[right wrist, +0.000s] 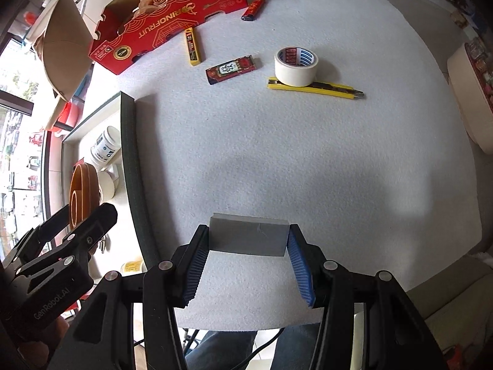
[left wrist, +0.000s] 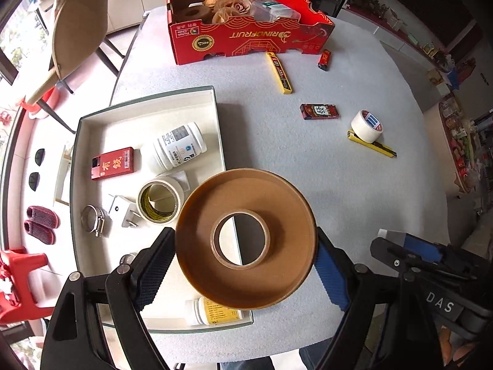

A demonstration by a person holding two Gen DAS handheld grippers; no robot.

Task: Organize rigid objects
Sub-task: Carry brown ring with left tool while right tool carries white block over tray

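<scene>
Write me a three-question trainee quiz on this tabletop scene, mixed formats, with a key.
1. True or false: the left gripper is shut on the big brown tape roll.
2. Multiple choice: the white tape roll on the table rests on
A. a lighter
B. a yellow utility knife
C. the red fruit box
3. Fill in: the right gripper is shut on a flat ____ block.

Key
1. True; its fingers press the roll's rim from both sides, above the white tray.
2. B
3. grey
</scene>
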